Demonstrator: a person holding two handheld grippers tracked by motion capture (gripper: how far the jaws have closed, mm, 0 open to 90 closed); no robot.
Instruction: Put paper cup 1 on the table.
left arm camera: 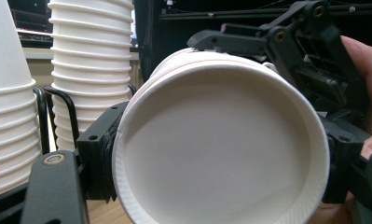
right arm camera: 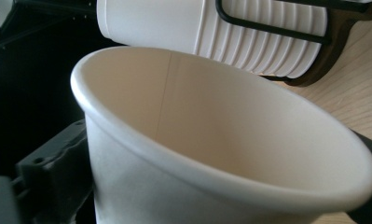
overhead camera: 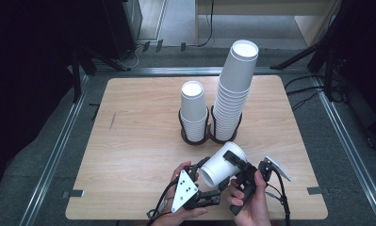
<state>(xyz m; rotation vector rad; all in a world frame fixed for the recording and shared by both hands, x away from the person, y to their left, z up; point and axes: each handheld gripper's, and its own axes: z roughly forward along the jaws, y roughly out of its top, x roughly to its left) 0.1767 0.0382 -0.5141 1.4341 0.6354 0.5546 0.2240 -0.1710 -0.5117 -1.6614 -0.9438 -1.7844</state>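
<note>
Holding a single white paper cup (overhead camera: 221, 165) between them, both grippers were bunched up at the near edge of the desk (overhead camera: 129, 155), just in front of the person. The right gripper (overhead camera: 237, 165) had its jaws clamped on the cup: in the left gripper view one black jaw ran over the top of the cup wall and the other sat down at the right side. The left gripper (overhead camera: 200, 172) was at the cup's base end, and its view looked straight at the recessed bottom, with a black jaw hard against the left side of the cup. I honestly couldn't tell if that one was actually squeezing or just resting there.

The cup was lying on its side in the air above the desk, mouth pointing away toward the stacks, base toward the person. In the right gripper view you saw right into the open mouth, with the seam line running down the inside wall.

Further out, a dark two-slot cup holder (overhead camera: 195, 136) sat mid-desk with a short stack of cups (overhead camera: 193, 110) on the left and a tall stack of cups (overhead camera: 235, 89) on the right, both stacked upside down. They were near the held cup but not touching it.

No brand, logo or writing could be read on any of the cups, all plain white.
</note>
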